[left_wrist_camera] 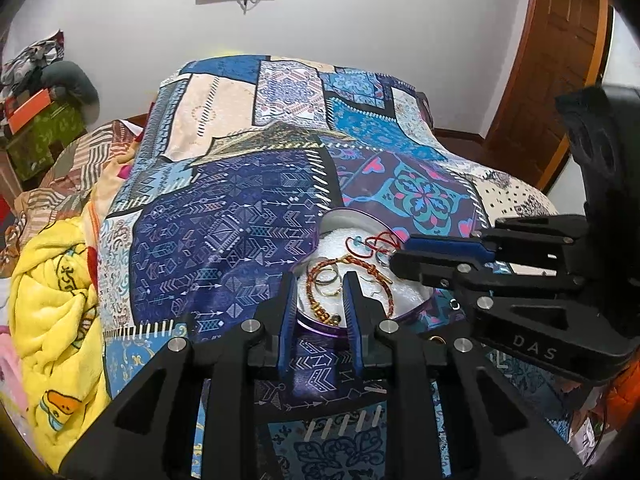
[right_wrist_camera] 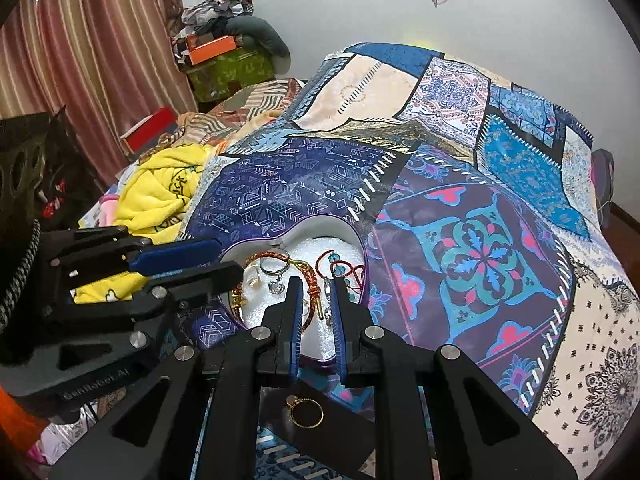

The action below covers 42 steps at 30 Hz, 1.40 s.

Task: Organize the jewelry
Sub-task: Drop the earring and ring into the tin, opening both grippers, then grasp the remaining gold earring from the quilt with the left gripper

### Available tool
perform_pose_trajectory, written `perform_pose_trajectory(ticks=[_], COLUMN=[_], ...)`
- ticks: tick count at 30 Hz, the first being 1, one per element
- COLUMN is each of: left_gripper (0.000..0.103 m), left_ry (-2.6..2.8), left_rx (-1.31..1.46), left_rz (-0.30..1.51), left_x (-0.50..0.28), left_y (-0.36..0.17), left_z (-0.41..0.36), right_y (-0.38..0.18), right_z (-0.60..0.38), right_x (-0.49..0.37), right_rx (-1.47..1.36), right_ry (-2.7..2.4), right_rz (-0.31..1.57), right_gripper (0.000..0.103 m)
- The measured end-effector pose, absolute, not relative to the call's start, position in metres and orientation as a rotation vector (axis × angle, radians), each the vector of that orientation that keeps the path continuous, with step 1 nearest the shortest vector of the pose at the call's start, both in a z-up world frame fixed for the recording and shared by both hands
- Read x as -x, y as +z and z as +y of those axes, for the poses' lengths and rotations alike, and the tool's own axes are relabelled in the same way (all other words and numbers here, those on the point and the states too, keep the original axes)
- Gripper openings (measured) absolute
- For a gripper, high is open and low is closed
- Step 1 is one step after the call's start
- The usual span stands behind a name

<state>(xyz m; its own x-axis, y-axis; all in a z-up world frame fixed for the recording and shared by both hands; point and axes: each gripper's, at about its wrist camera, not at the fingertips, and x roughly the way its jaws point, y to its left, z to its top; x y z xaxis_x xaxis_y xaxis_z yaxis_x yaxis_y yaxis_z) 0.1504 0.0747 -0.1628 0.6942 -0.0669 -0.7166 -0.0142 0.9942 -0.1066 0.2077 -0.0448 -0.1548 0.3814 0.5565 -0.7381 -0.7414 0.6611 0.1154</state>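
A purple heart-shaped tin (left_wrist_camera: 320, 326) (right_wrist_camera: 362, 246) with white foam lining sits on the patchwork bedspread. It holds braided red-gold bracelets (left_wrist_camera: 320, 280) (right_wrist_camera: 312, 292), silver rings (right_wrist_camera: 270, 266) and a red cord with blue beads (right_wrist_camera: 336, 262). My left gripper (left_wrist_camera: 320, 280) is open over the tin's near rim, with nothing between its fingers. My right gripper (right_wrist_camera: 317, 286) is open above the tin with nothing held; in the left wrist view (left_wrist_camera: 394, 258) it reaches in from the right. A loose gold ring (right_wrist_camera: 306, 414) lies on the bedspread under my right gripper.
The patchwork bedspread (left_wrist_camera: 248, 208) (right_wrist_camera: 480, 240) covers the bed. A yellow blanket (left_wrist_camera: 56, 312) (right_wrist_camera: 160, 192) is bunched at the left. Boxes and clothes (right_wrist_camera: 224, 56) are stacked by the curtain. A wooden door (left_wrist_camera: 560, 60) stands at the right.
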Motion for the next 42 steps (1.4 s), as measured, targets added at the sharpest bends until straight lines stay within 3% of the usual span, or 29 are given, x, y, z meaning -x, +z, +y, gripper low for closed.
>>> perform_pose_trajectory(ticks=[8, 12, 18, 21, 42], left_gripper=[0.024, 0.039, 0.044, 0.045, 0.045], left_ry=[-0.004, -0.003, -0.021, -0.043, -0.175], left_rx=[0.121, 0.100, 0.096, 0.093, 0.005], left_rz=[0.792, 0.779, 0.788, 0.811, 0.973], left_x=[-0.142, -0.135, -0.127, -0.124, -0.143], left_y=[-0.156, -0.150, -0.149, -0.153, -0.203], left_z=[0.079, 0.073, 0.063, 0.054, -0.008], right_y=[-0.147, -0.142, -0.139, -0.142, -0.182], right_z=[-0.057, -0.066, -0.086, -0.100, -0.140], right_x=[-0.205, -0.203, -0.200, -0.198, -0.201], right_rx=[0.235, 0.228, 0.209, 0.210, 0.218], right_ry=[0.825, 0.809, 0.778, 0.758, 0.735], right_rz=[0.829, 0.825, 0.836, 0.845, 0.963], right_gripper=[0.014, 0.014, 0.020, 0.024, 0.024])
